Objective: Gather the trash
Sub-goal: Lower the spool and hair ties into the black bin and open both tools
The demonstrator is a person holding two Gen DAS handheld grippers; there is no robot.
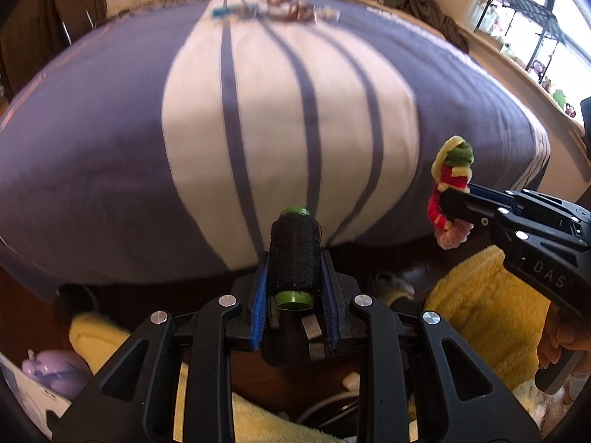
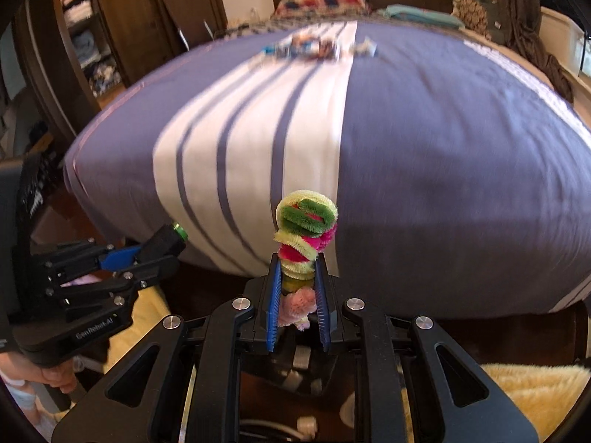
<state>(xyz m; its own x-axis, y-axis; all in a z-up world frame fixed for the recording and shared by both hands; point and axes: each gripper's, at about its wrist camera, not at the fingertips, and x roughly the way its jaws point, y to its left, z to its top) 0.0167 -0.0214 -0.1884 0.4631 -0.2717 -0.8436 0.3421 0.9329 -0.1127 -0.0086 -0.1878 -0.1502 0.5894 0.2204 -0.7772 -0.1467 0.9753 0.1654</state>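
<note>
The left tongs point(image 1: 294, 277) grip a spool point(image 1: 294, 258) by its wound middle; it looks light, stiff and apt to roll. The right tongs point(image 2: 297, 280) pinch a pipe-cleaner coil point(image 2: 304, 232) low down, soft and springy, so its top stands free beyond the tips.

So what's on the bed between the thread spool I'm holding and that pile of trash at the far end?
Nothing: in the left wrist view only bare striped bedspread lies between the thread spool and the trash pile.
</note>
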